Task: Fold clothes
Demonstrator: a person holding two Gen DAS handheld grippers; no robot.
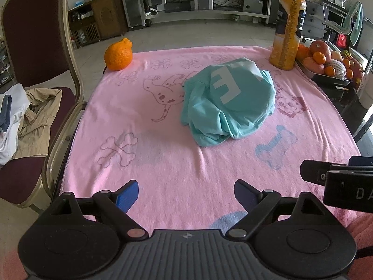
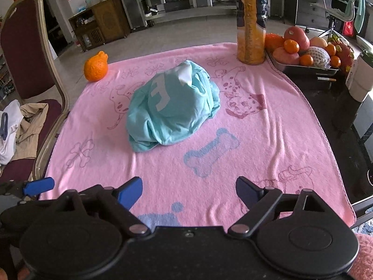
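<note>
Table covered by a pink towel [image 1: 177, 163], near half bare. Teal shirt [image 1: 227, 102] lies crumpled mid-towel, unfolded. Orange [image 1: 119, 54] at far left edge, juice bottle [image 1: 288, 28] and fruit tray [image 1: 326, 75] far right. Left gripper [image 1: 186, 194] and right gripper [image 2: 188, 192] spread wide, holding nothing, at near edge.

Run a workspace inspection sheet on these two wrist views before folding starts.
Surface: pink blanket covers the table, lightly wrinkled.
Job's things: teal shirt in a crumpled heap mid-blanket, unfolded.
Clutter: orange at far left corner; juice bottle upright at far right; fruit tray beside it.
Grippers: left gripper and right gripper open, empty, short of the shirt.
Cables: nothing seen on the table.
Surroundings: chair at left, holding clothes.
</note>
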